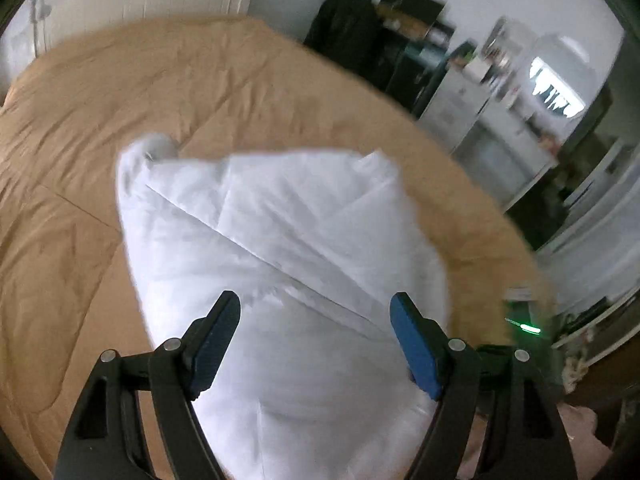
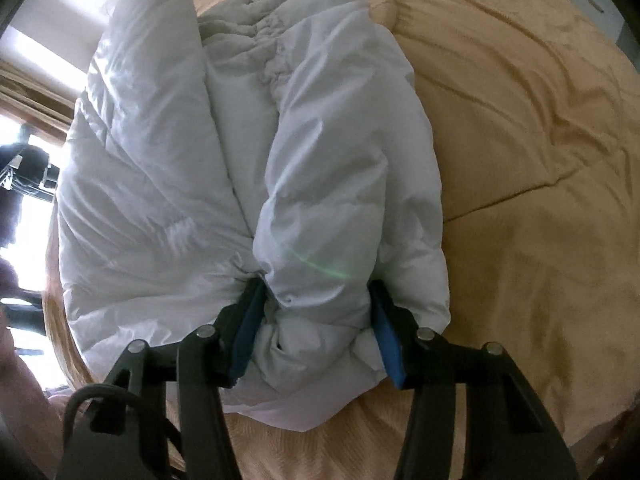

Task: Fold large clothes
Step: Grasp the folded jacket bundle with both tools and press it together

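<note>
We are in a home bedroom. A wide bed under a tan quilted comforter (image 1: 120,128) fills most of both wrist views. Beyond its far edge we see white walls, a dark jacket or bag (image 1: 344,28) hung up, and cluttered shelving with white drawer units (image 1: 472,104). A bright window with a wooden frame (image 2: 24,128) shows at the left of the right wrist view.

We see open tan bedspread (image 1: 120,92) left of the puffy white jacket (image 1: 280,248); dark shelving (image 1: 404,52) crowds the bed's far right edge.
</note>
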The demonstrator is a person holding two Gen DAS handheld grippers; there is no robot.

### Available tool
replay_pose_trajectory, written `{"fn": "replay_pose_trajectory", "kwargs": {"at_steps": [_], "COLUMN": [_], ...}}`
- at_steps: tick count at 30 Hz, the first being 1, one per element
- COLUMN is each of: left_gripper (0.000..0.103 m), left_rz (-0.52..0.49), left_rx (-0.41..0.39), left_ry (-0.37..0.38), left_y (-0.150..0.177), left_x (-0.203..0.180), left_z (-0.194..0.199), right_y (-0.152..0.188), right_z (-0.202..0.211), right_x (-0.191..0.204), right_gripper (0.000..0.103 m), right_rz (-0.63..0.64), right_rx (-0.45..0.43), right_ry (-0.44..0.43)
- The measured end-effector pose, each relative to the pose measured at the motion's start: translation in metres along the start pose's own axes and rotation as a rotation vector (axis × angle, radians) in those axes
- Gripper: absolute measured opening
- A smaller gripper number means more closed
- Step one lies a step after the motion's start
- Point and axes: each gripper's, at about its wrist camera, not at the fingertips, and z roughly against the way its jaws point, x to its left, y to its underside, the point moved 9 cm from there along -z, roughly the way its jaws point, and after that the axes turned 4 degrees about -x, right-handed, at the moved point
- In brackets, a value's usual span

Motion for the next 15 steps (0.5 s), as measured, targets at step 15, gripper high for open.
{"fn": "replay_pose_trajectory", "kwargs": {"at_steps": [15], "left_gripper": [0.088], "left_rz": [-0.032], "left_rx": [0.037], "left_ry": [-0.103], "left_y": [0.012], "left_x": [-0.016], "left_z": [-0.098], "right_y": [-0.081], "right_z": [0.105], "right_x": [0.032], "right_gripper": [0.045], "right_rz": [-0.009], "right_rx": [-0.230], "right_ry": [-0.111]}}
